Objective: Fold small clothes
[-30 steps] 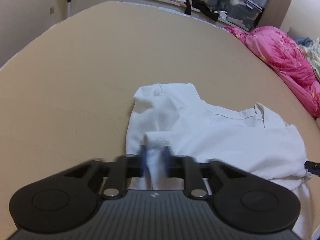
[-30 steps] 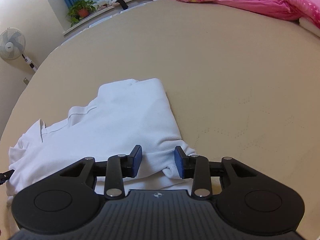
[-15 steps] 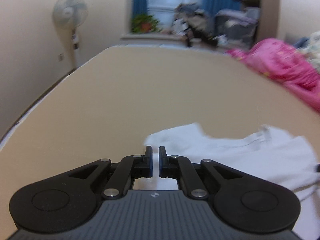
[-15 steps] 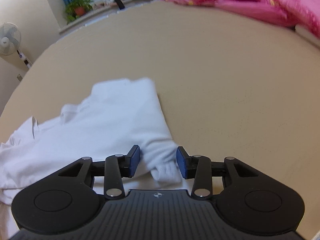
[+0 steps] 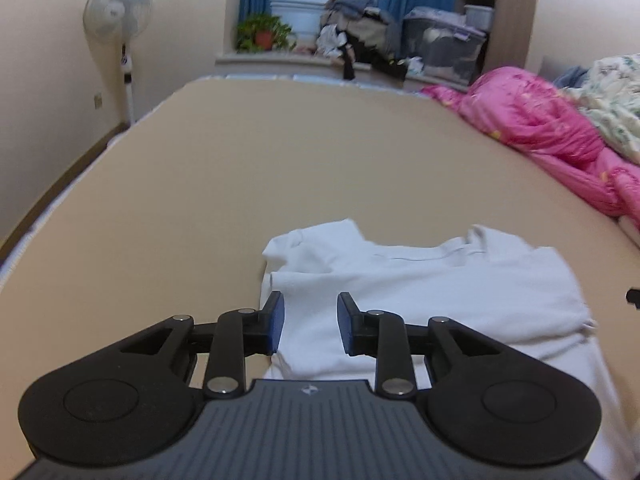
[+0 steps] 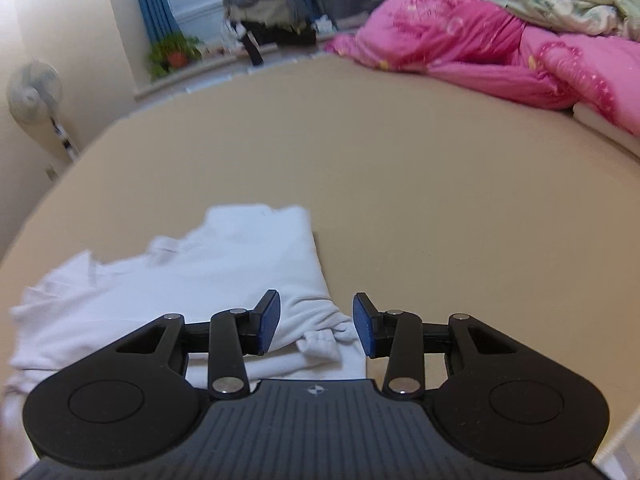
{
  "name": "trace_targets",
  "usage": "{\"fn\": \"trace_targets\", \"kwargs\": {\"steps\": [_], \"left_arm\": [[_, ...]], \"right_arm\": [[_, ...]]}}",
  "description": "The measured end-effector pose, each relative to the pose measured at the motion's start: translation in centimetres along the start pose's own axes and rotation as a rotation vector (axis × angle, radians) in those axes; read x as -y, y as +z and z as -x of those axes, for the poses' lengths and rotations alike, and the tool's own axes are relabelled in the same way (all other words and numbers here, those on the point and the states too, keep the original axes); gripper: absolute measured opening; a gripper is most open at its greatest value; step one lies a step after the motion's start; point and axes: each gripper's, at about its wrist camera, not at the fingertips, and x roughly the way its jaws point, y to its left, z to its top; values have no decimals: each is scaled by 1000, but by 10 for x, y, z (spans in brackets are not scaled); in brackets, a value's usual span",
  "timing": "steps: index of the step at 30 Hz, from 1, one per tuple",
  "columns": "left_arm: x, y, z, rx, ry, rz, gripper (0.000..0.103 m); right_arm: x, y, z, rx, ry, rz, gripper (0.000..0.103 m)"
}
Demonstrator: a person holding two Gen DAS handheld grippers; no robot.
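Note:
A small white shirt [image 5: 420, 280] lies partly folded on the tan bed surface [image 5: 280, 152]. My left gripper [image 5: 310, 322] is open and empty, raised just above the shirt's near left part. The shirt also shows in the right wrist view [image 6: 200, 272], with a bunched corner [image 6: 320, 340] near the fingers. My right gripper [image 6: 316, 326] is open and empty, held over that bunched corner at the shirt's right edge.
A pink quilt [image 5: 552, 132] and a floral blanket [image 5: 612, 92] lie along the bed's right side. A standing fan [image 5: 118, 12] is by the left wall. A potted plant [image 5: 262, 34], bags and storage boxes [image 5: 444, 48] sit at the window ledge beyond the bed.
My left gripper was shut on the shirt, let it go, lifted and opened. The right gripper stayed open and rose a little. Both views tilted up toward the room.

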Motion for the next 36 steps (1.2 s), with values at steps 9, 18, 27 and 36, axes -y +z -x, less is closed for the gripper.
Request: {"fn": "trace_targets", "kwargs": {"steps": [9,18,27,36], "left_arm": [[-13,-80,135,22,-16,16,54],[-33,-173,153,-300,-13,127,58],[-31,-199,144,-431,62,89,57],[-32,-211,134,-486,75,30,30]], "right_arm": [[41,-57,150,163,98,0,42],[95,-128,172,-77,-1,-64,42],[108,-155,146,-290,4,-135,42],[90,-178,119,-446,-73,20,42]]}}
